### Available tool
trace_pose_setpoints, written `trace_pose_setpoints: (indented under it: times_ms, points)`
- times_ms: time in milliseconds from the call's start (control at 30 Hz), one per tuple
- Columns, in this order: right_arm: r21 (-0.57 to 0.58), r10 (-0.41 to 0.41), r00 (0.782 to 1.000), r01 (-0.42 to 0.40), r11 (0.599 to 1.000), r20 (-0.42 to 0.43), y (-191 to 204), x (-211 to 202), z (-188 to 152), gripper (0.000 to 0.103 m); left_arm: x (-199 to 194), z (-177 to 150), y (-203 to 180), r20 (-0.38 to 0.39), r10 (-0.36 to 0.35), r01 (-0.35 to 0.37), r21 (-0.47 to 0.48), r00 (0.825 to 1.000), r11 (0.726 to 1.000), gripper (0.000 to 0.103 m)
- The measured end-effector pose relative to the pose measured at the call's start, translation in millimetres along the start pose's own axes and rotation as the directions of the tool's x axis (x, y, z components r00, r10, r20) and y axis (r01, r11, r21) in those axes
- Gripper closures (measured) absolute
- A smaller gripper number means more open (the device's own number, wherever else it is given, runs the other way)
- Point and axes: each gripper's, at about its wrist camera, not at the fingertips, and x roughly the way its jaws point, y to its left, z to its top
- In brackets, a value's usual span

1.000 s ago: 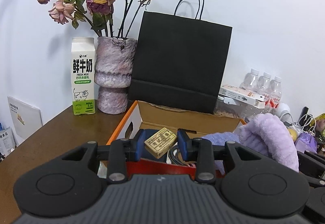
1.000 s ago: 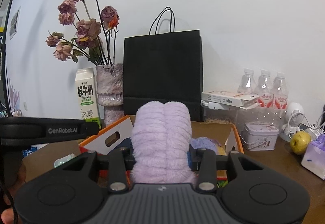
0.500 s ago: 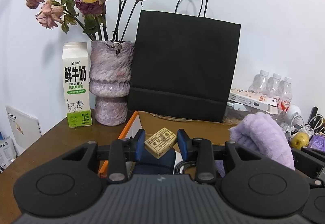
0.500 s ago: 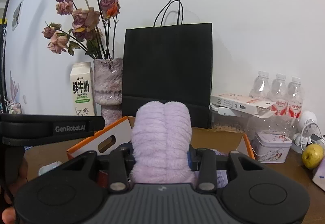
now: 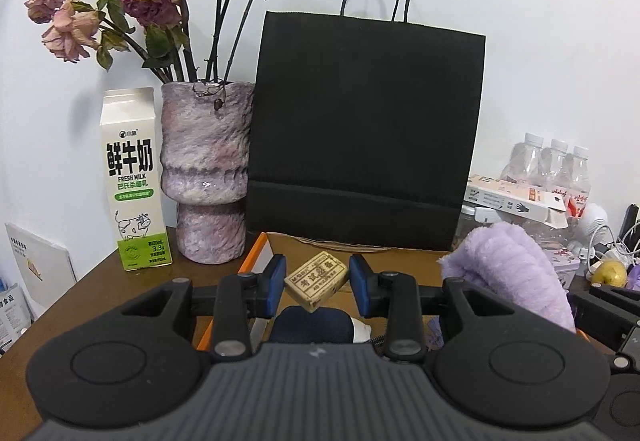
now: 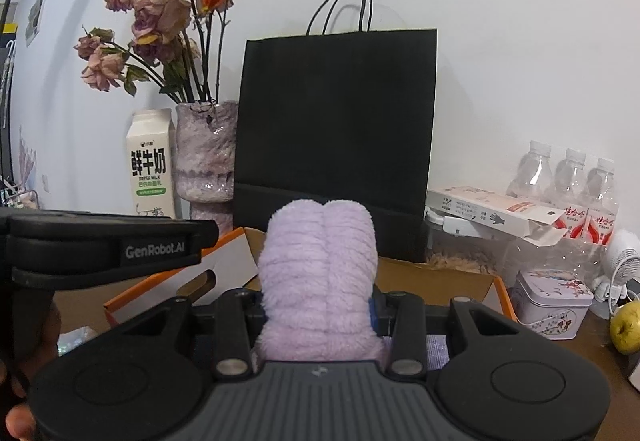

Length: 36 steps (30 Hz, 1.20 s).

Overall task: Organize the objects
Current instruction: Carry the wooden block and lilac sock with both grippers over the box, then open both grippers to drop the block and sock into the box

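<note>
Left tool [image 5: 316,281] pitched slightly down, pads clamped on a small tan printed box [image 5: 316,280], held tilted in the air over the open cardboard box [image 5: 352,255] near the desk's back edge. Right tool [image 6: 318,307] at a similar shallow downward pitch, just right of the left one, jaws gripping a folded purple plush towel [image 6: 318,273] that sticks up above them, also over the cardboard box. Black paper bag [image 5: 366,129] stands upright right behind the box, vase [image 5: 206,173] and milk carton [image 5: 134,181] toward the back-left corner of the desk [image 5: 92,289].
</note>
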Motion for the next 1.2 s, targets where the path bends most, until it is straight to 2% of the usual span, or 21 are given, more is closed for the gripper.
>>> trace_pose_setpoints:
  times_ms: [733,1000,1033,1067,1100,1133,1167,1200]
  points:
    - [-0.011,-0.038,0.998,0.038,0.999,-0.049,-6.3,30.6,-4.0,0.065,32.7,-0.1,2.2,-0.05,0.01,-0.01,0.009,0.999,1.0,0.068]
    - [-0.008,-0.05,0.996,0.05,0.999,-0.073,-7.6,33.8,-6.4,0.058,35.1,-0.4,3.1,-0.069,0.011,-0.01,0.008,0.998,1.0,0.067]
    - [-0.006,-0.054,0.996,0.054,0.999,-0.073,-7.7,33.9,-6.3,0.056,35.2,-0.5,3.5,-0.068,0.012,-0.012,0.008,0.998,1.0,0.065]
    - [-0.002,-0.057,0.996,0.057,0.998,-0.074,-8.2,33.9,-6.2,0.048,34.9,-0.4,4.0,-0.066,0.012,-0.012,0.007,0.998,1.0,0.063]
    - [0.004,-0.059,0.996,0.06,0.998,-0.073,-9.2,33.9,-6.1,0.042,34.3,-0.2,4.5,-0.063,0.014,-0.013,0.007,0.998,1.0,0.054]
    - [0.012,-0.063,0.995,0.064,0.998,-0.072,-10.4,33.6,-6.0,0.024,33.7,0.0,4.7,-0.059,0.017,-0.016,0.006,0.998,1.0,0.039]
    - [0.019,-0.069,0.995,0.071,0.997,-0.071,-11.5,33.3,-5.7,0.014,32.9,0.3,4.8,-0.054,0.02,-0.019,0.005,0.998,1.0,0.028]
    - [0.024,-0.077,0.995,0.079,0.997,-0.067,-12.4,32.7,-5.4,0.003,31.9,0.3,5.1,-0.045,0.026,-0.026,0.002,0.999,1.0,0.008]
